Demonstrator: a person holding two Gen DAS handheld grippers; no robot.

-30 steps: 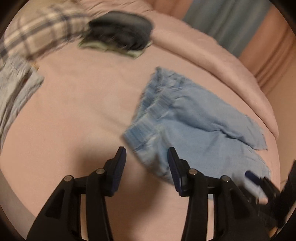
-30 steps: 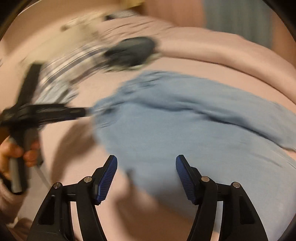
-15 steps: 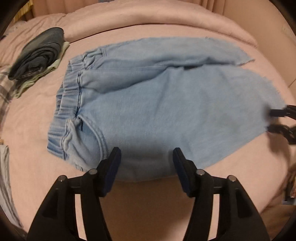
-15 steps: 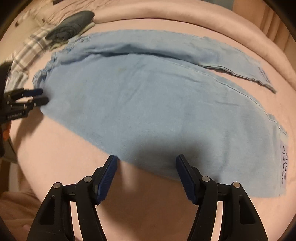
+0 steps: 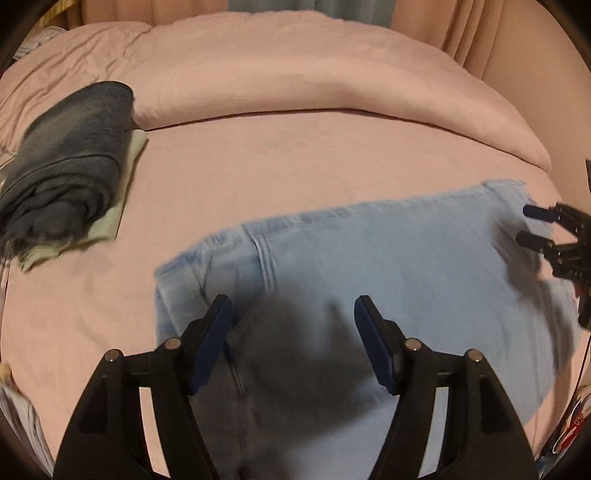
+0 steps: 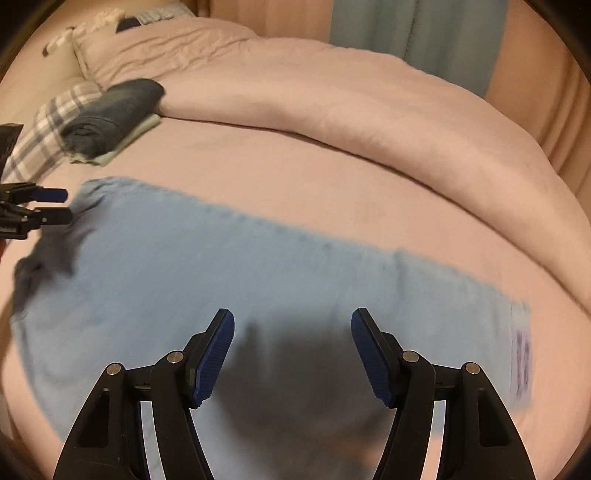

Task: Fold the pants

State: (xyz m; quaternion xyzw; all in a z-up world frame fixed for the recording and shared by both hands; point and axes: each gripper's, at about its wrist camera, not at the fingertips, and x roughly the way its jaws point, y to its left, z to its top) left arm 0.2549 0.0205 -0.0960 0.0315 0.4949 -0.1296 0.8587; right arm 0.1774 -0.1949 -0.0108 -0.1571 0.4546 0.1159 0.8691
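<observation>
Left wrist view: the left gripper (image 5: 293, 317) hangs over the waistband end of the light blue pants (image 5: 388, 266), its jaws opening with nothing pinched between them; the denim lies flat beneath, darkened by the gripper's shadow. The pants are spread lengthwise across the pink bed (image 5: 277, 162), close to its near edge, and appear doubled over lengthwise, one leg on the other, though blur makes the layers hard to tell. At the right of this view the right gripper (image 5: 528, 225) shows side-on by the leg end of the pants, its fingers parted and clear of the cloth.

From the right wrist view, the right gripper (image 6: 293, 332) stands about half open over the lower leg of the pants (image 6: 221, 266), holding nothing; its shadow falls on the fabric between the blue pads. A pale label (image 6: 521, 354) sits at the hem near the right. The left gripper (image 6: 55, 205) appears at the far left by the waistband.

Toward the bed's far left corner a folded dark garment (image 5: 70, 162) rests on a pale green cloth (image 5: 122, 195), beside a plaid cloth (image 6: 48, 129). A rolled-back pink duvet (image 6: 351, 103) lines the far edge, with curtains (image 6: 413, 33) behind.
</observation>
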